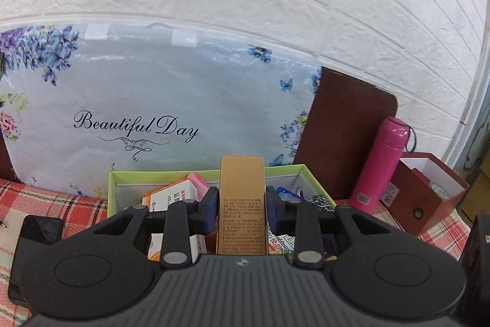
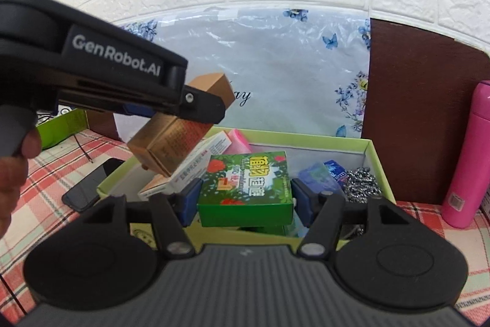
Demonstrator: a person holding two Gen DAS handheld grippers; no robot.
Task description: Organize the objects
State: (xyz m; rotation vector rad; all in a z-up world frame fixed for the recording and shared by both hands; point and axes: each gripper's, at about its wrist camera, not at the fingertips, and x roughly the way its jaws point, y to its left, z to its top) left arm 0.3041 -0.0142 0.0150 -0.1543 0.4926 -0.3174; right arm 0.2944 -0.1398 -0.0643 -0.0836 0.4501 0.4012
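Observation:
My left gripper is shut on a tall tan box with small print, held above the open green-rimmed box. In the right wrist view the left gripper shows at the upper left, holding the tan box tilted over the green-rimmed box's left side. My right gripper is shut on a green box with red flowers, held over the front of the same box. Inside lie an orange and white medicine box, a pink packet, blue packets and a metal scourer.
A black phone lies on the checked cloth left of the box. A pink flask and a brown box stand to the right. A floral "Beautiful Day" board and a dark brown board lean on the white brick wall.

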